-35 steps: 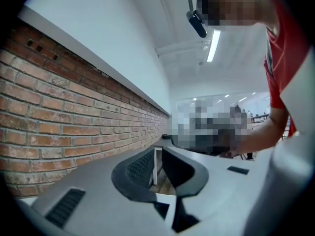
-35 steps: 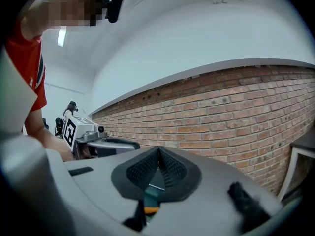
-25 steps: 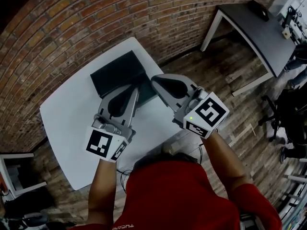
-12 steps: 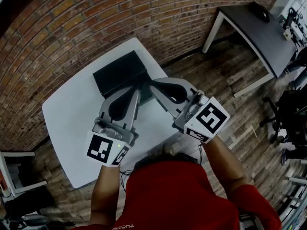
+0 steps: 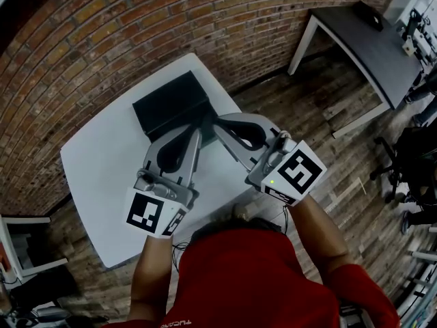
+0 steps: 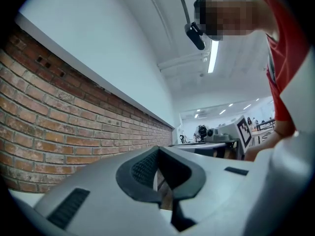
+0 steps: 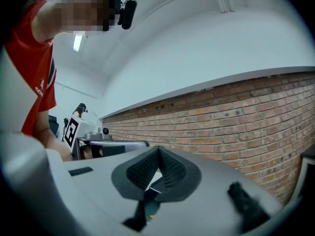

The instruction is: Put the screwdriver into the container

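A black rectangular container (image 5: 171, 104) sits at the far side of the white table (image 5: 102, 176). Both grippers hover over the table in front of it, angled toward each other. My left gripper (image 5: 197, 132) is shut, its ribbed pads (image 6: 142, 168) meeting at the tip with nothing between them. My right gripper (image 5: 219, 119) is likewise shut, and its pads (image 7: 170, 171) hold nothing that I can make out. The two tips sit close together at the container's near edge. No screwdriver shows in any view.
A brick wall (image 5: 102, 26) runs behind the table. A dark table (image 5: 362, 39) stands at the upper right on the wooden floor (image 5: 307, 108), with a black chair (image 5: 410, 156) at the right edge. A white shelf (image 5: 20, 251) stands at the lower left.
Both grippers have drawn slightly closer together, and their tips now nearly meet by the container's near edge. Nothing was picked up or let go.
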A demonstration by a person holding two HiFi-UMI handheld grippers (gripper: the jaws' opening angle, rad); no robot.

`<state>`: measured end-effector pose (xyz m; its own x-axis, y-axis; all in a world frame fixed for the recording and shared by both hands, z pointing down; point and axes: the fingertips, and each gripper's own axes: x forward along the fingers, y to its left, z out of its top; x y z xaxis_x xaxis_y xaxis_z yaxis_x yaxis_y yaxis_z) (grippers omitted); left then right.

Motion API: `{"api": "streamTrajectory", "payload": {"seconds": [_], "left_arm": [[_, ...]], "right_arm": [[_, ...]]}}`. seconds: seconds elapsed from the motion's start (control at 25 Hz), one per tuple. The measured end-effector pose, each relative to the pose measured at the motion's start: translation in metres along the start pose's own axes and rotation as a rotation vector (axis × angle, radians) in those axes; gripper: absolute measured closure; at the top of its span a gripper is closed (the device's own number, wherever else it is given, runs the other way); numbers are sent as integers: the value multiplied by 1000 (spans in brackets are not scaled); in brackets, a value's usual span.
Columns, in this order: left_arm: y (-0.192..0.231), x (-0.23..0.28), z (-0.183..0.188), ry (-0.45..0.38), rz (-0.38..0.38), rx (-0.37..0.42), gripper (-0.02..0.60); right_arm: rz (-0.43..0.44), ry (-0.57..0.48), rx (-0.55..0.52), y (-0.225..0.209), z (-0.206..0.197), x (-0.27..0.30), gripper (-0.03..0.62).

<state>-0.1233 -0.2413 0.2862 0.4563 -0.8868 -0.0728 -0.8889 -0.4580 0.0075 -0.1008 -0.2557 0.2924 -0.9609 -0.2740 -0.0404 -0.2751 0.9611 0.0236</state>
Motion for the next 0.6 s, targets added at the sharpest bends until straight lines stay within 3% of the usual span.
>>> {"api": "streamTrajectory", "payload": {"seconds": [0.6], "left_arm": [[-4, 1, -5, 7, -19, -14, 569]], "right_arm": [[-12, 15, -12, 2, -2, -5, 563]]}}
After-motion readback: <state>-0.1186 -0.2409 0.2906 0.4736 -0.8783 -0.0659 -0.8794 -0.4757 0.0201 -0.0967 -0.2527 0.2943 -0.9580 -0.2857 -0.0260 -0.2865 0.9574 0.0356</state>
